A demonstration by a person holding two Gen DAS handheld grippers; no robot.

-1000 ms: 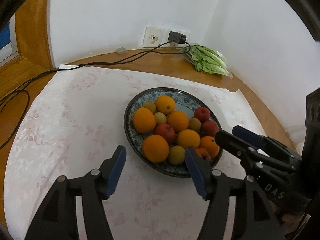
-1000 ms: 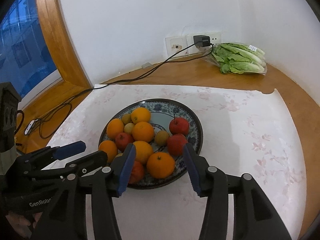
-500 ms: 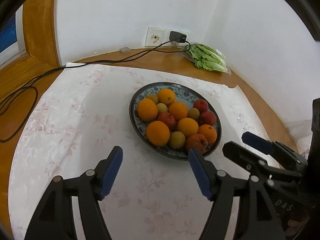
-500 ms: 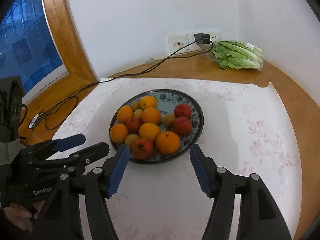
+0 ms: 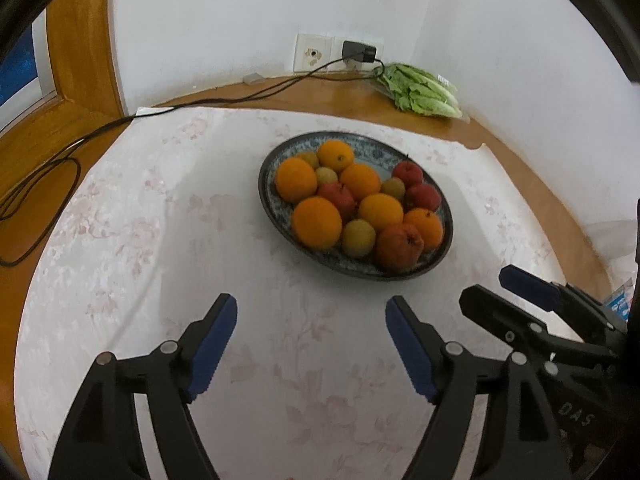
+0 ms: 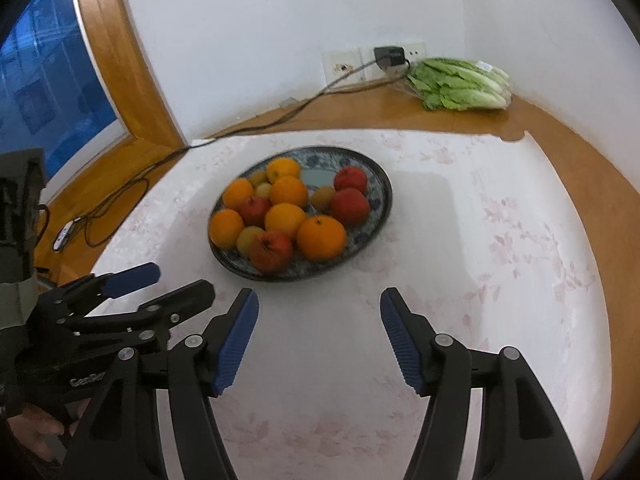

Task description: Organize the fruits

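A blue patterned plate [image 5: 446, 206] [image 6: 382, 196] sits mid-cloth, heaped with several oranges [image 5: 317, 222] [image 6: 321, 238], red apples [image 5: 399, 247] [image 6: 271, 250] and small yellow-green fruits [image 5: 358, 237]. My left gripper [image 5: 311, 312] hovers over the bare cloth short of the plate, its jaws opening with nothing between them. My right gripper [image 6: 319, 303] also stands open and empty, short of the plate's near rim. Each gripper shows in the other's view: the right one [image 5: 492, 292] at the lower right, the left one [image 6: 180, 280] at the lower left.
A white floral cloth [image 5: 132, 240] covers a wooden counter [image 6: 580, 160] in a corner. A bag of lettuce [image 5: 422, 90] [image 6: 460, 84] lies by the wall socket with a plugged charger [image 5: 358, 51]. Black cables [image 5: 48, 168] trail off to the left. A window frame [image 6: 116, 60] stands at left.
Both grippers have drawn back from the plate, which now looks smaller and farther off. Both pairs of jaws have spread wider. The fruit has not moved.
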